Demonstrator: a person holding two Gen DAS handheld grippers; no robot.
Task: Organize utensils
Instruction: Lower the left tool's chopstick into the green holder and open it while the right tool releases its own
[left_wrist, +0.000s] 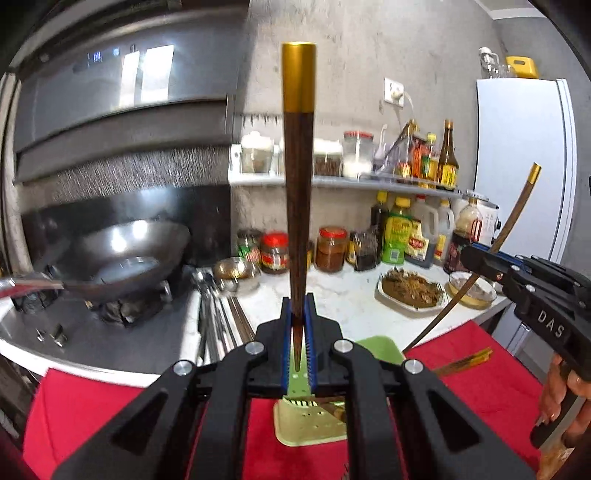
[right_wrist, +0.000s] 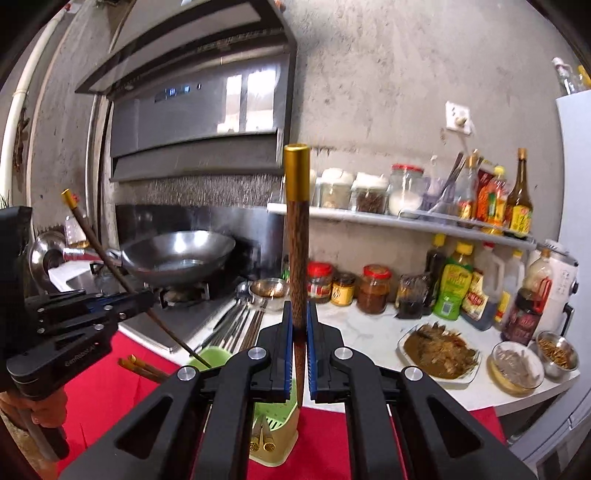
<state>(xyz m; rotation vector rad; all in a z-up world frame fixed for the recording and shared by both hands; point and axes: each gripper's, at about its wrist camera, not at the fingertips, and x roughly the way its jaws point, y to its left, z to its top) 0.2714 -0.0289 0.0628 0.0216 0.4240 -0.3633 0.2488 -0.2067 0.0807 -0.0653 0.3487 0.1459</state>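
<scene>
Each hand holds one chopstick up in the air. The left gripper (left_wrist: 298, 332) is closed tight on the thin end of the left chopstick (left_wrist: 298, 177). The right gripper (right_wrist: 299, 343) is closed tight on the lower part of the right chopstick (right_wrist: 297, 258). Both sticks point up, with the gold caps on top and the sharp tips down.

The green holder (right_wrist: 275, 424) sits on the red cloth (right_wrist: 147, 398), near the cloth's front edge. It is right under the right gripper, and the tip of the right chopstick hangs just above its open top. In the left view the holder (left_wrist: 314, 424) also lies below the left gripper, just a bit nearer the person. So both sticks must go straight down, tip first. The long way of each stick already lines up with the holder's opening. The right hand looks a little nearer to the slot.

The sticks are dark brown wood, thin at the tip and thicker at the top. Gold ends of other chopsticks already show inside the holder. More chopsticks (right_wrist: 142, 367) lie on the cloth toward its left edge. Metal spoons (right_wrist: 236, 317) lie on the white counter (right_wrist: 369, 332) behind the cloth.
</scene>
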